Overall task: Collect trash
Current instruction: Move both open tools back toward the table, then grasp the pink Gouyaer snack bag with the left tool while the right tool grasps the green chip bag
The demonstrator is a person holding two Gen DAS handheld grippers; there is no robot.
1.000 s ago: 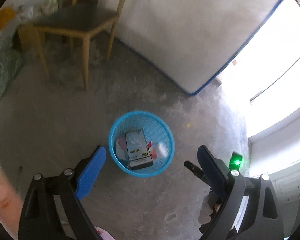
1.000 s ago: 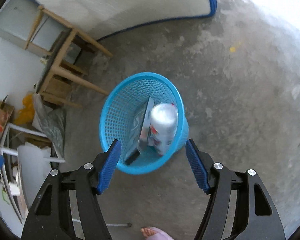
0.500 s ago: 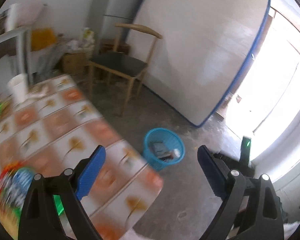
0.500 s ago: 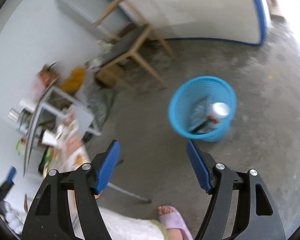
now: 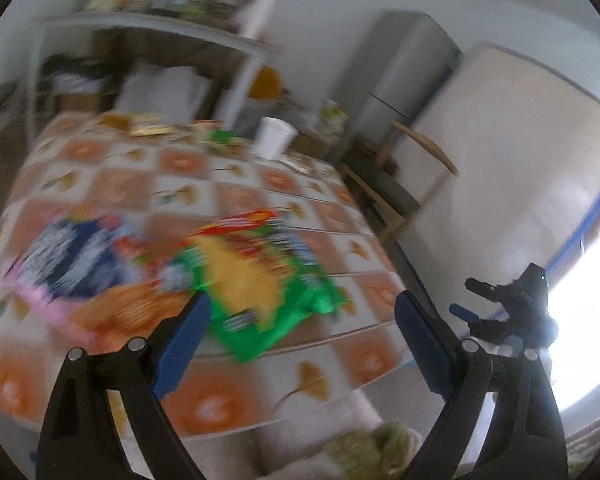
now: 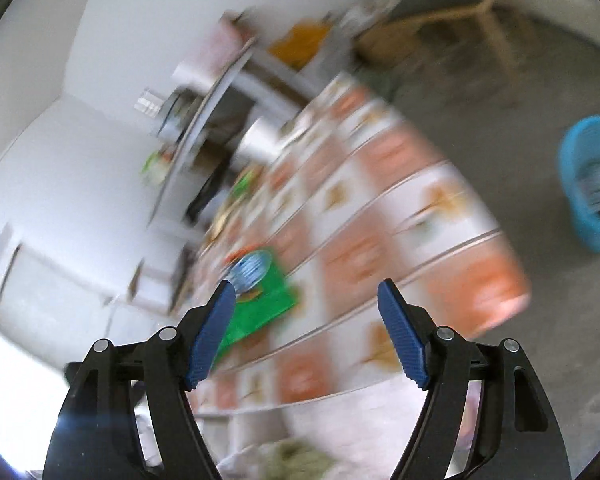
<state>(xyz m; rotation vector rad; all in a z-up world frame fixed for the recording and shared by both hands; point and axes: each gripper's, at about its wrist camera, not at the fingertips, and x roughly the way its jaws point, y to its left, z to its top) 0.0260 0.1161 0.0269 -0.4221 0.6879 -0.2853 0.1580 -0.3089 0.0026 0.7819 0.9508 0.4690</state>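
Both views are motion-blurred. My left gripper (image 5: 300,336) is open and empty above the near edge of a table with an orange-and-white patterned cloth (image 5: 228,396). A green and yellow snack bag (image 5: 256,280) lies just beyond its fingertips, with a blue and white bag (image 5: 68,256) to its left. My right gripper (image 6: 306,328) is open and empty over the same table (image 6: 380,240); the green bag (image 6: 264,304) lies by its left finger. The blue trash basket (image 6: 592,184) stands on the floor at far right with items inside.
A white paper cup (image 5: 274,138) and small wrappers sit at the table's far end. A white shelf unit (image 5: 148,40) stands behind. A wooden chair (image 5: 400,176), a grey fridge (image 5: 404,84) and a leaning mattress (image 5: 520,160) are to the right. My right gripper shows in the left wrist view (image 5: 508,308).
Both grippers have swung up and away from the blue basket to the table. The basket has left the left wrist view and moved to the right edge of the right wrist view.
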